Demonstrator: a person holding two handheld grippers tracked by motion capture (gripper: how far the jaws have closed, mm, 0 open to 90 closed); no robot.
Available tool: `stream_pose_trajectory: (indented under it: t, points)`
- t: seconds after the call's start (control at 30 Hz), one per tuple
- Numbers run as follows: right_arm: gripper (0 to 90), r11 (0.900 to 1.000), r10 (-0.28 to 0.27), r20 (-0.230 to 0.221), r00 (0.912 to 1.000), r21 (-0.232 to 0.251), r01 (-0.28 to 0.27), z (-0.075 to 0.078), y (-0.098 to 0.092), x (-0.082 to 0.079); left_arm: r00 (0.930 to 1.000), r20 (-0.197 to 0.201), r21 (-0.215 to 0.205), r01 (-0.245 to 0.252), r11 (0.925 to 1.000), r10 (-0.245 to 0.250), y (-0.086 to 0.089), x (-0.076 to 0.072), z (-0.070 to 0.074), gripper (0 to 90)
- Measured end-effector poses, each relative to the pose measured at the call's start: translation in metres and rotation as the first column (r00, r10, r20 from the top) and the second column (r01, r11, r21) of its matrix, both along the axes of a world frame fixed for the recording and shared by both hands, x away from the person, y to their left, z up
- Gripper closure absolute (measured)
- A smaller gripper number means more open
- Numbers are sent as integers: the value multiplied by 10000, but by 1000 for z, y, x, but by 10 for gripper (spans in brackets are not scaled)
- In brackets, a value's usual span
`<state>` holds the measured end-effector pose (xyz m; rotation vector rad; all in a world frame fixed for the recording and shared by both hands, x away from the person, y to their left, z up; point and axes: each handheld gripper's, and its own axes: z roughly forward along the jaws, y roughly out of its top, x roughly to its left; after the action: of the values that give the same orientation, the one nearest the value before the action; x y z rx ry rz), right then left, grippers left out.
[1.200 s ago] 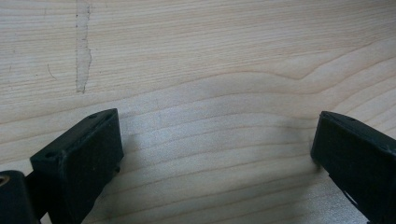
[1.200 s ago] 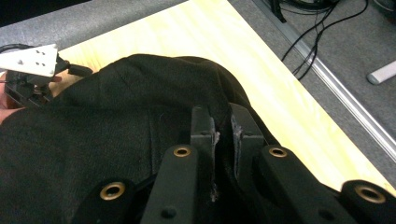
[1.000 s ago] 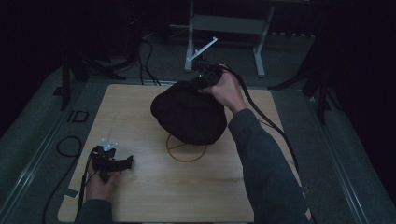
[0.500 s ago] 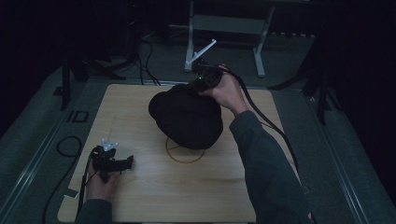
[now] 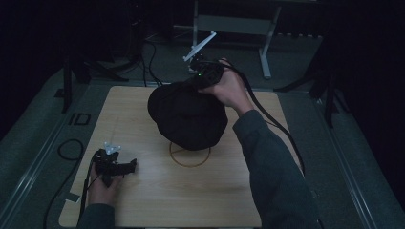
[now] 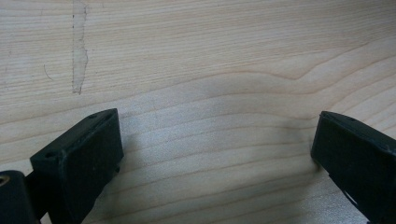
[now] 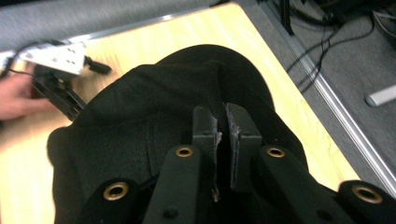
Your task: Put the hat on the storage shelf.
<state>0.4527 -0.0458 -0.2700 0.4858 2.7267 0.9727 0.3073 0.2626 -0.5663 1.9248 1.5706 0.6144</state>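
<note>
The right tongs point(image 7: 223, 126) are squeezed almost all the way shut on a fold of a black hat point(image 5: 187, 114). The pads pinch the cloth near the top edge of the hat. The hat hangs over the middle of the wooden surface point(image 5: 143, 191), just above a thin ring point(image 5: 189, 155) drawn on the wood. Its bottom edge is close to the ring, but it is hard to tell if it touches the wood.

The left tongs point(image 6: 212, 154) are wide open and hold nothing. They lie low on the near left part of the surface, well apart from the hat.

The hat could slip out. Only a small bit of soft cloth sits between the pads, and the rest of the hat is heavy and pulls down. A quick swing could shake it loose, and then it would fall in a heap, maybe off the ring. The droopy cloth could also drag on the wood and fold the wrong way.

The hat hangs long from top to bottom, from the pinched edge down to its round, baggy end. The round end points down toward the ring. Its opening cannot be made out.
</note>
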Motion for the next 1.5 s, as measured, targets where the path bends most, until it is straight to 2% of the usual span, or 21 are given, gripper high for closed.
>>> stream_pose_trajectory:
  t: [0.1,0.17,0.27,0.37,0.53,0.67,0.73,0.87,0.93,1.07,1.13,1.2,1.5]
  points:
    - [827,9981,-230,11,9997,-572,230,-10,12,3,10000,-10,5,-6,10000,6,0,0,0,18]
    - [823,9966,-341,-60,9994,-747,336,-18,16,7,10000,-7,2,-10,10000,10,0,0,0,18]
    - [817,9962,-399,-116,9991,-785,389,-22,17,8,10000,-8,1,-8,10000,8,0,0,0,18]
    - [734,9968,-544,-273,9981,-607,527,-26,15,12,10000,-5,-1,-4,10000,4,0,0,0,18]
    - [712,9978,-459,-432,9980,-504,437,-27,11,10,10000,-18,8,3,10000,-3,0,0,0,18]
    - [648,9984,-424,-517,9978,-390,404,-28,8,10,10000,-19,18,10,10000,-10,0,0,0,18]
    - [591,9986,-412,-502,9979,-366,394,-27,7,10,10000,-19,19,15,10000,-14,0,0,0,18]
    - [534,9994,-328,-584,9978,-87,323,-24,-2,9,10000,-20,7,20,10000,-20,-1,0,0,18]
    - [498,9993,-372,-485,9981,-44,370,-22,-6,8,10000,-19,9,23,10000,-23,-1,0,0,18]
    - [480,9992,-375,-464,9982,117,381,-19,-11,6,10000,-21,8,25,10000,-25,-1,0,0,18]
    - [456,9981,-536,-383,9978,268,546,-17,-24,6,10000,-23,11,29,10000,-29,-1,0,0,18]
    - [455,9976,-555,-468,9974,382,573,-17,-30,6,10000,-25,13,31,10000,-31,-1,0,0,18]
    - [455,9940,-895,-309,9955,604,912,-22,-54,2,10000,-26,17,39,10000,-39,-1,0,0,18]
